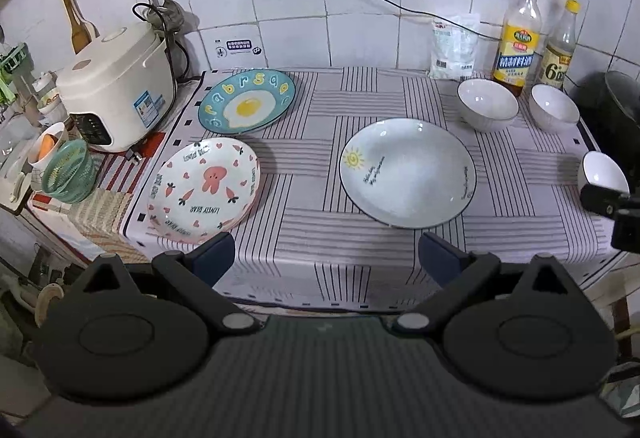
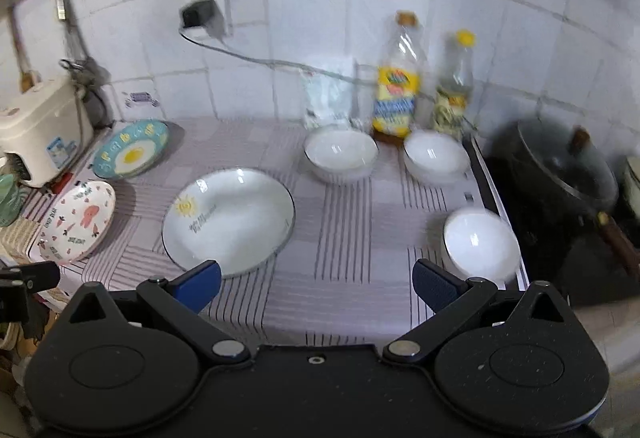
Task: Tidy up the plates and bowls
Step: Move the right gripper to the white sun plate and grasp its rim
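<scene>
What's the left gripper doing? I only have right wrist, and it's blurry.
Observer: The left gripper is open, with nothing between its fingers.
Operator: What's left of the rice cooker? It's cut off here.
Observer: A green basket, and behind it a cup with something orange inside.
Operator: Can you read the print on the pink plate?
Observer: Hearts, carrots, a pink figure in the middle, and the words "LOVELY BEAR".
</scene>
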Action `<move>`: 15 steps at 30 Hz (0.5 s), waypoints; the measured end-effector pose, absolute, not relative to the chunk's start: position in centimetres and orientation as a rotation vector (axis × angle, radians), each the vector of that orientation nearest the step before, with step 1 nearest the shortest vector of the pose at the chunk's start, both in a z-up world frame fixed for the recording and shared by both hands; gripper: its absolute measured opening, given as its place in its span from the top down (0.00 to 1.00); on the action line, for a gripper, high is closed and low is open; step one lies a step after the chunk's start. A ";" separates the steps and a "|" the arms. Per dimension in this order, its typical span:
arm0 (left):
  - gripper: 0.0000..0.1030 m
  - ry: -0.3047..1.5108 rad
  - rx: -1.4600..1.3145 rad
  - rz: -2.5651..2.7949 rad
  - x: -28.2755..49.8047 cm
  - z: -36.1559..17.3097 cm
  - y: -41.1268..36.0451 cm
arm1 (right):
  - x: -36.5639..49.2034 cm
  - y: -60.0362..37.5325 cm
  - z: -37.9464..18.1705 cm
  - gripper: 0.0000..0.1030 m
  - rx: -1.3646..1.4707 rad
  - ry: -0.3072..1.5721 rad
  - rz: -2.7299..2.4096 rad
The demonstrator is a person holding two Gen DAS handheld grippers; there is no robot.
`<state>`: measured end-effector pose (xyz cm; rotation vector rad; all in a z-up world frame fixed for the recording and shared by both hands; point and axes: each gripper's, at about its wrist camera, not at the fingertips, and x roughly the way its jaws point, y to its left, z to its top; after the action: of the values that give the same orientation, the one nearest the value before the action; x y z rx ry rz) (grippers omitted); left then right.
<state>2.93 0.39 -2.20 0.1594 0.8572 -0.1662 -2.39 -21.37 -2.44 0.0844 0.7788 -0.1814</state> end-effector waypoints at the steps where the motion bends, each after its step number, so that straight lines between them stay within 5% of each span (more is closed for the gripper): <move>1: 0.03 0.845 0.151 -0.172 3.3 -2.3 0.5 | -2.2 -21.4 -2.4 0.00 0.063 0.753 -0.171; 8: 0.03 0.844 0.113 -0.224 7.9 -4.9 0.3 | -0.2 -20.6 -3.8 0.00 -0.206 0.452 0.034; 15: 0.04 0.863 0.042 -0.283 11.8 -10.7 -0.9 | 5.8 -22.2 -10.5 0.00 -0.037 0.523 0.141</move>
<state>11.82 -0.94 -10.69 0.0415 0.8631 -0.2826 5.81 -22.17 -10.46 -0.0375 0.5235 0.1408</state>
